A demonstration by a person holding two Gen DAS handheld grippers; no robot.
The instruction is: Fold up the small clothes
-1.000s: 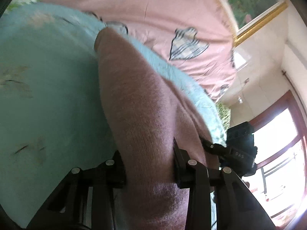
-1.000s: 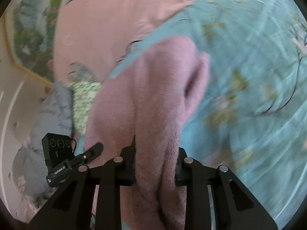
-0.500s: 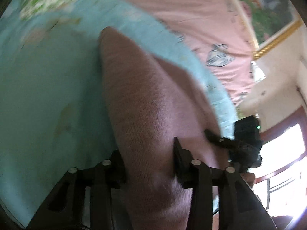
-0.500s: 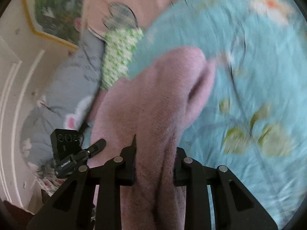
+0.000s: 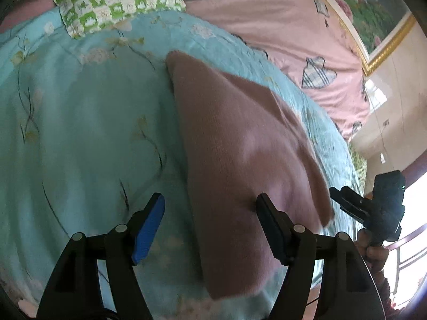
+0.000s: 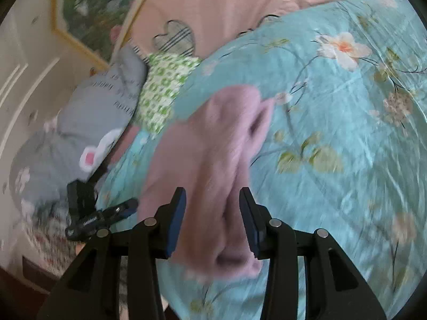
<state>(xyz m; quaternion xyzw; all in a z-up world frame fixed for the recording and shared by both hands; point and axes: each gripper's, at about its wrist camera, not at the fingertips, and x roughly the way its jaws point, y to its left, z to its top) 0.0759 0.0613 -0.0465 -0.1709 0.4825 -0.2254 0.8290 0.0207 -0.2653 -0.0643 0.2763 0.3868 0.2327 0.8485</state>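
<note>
A pink knit garment [image 5: 234, 154] lies folded on the teal floral quilt [image 5: 80, 133]. My left gripper [image 5: 210, 213] is open, its fingers apart over the garment's near edge, holding nothing. In the right wrist view the same pink garment [image 6: 213, 160] lies blurred on the quilt [image 6: 333, 160]. My right gripper [image 6: 212, 213] is open, its jaws apart on either side of the garment's near end. Each gripper shows in the other's view: the right one [image 5: 373, 208] at the far right, the left one [image 6: 98, 216] at the lower left.
A green checked pillow [image 5: 117, 0] and a pink sheet with plaid hearts [image 5: 280, 26] lie beyond the quilt. A grey cushion [image 6: 80, 133] lies at the bed's left. A framed picture [image 5: 373, 13] hangs on the wall. A bright window [image 5: 411, 226] is on the right.
Both grippers have opened and let go of the pink garment, which has dropped onto the quilt. Both views have pulled back from it.
</note>
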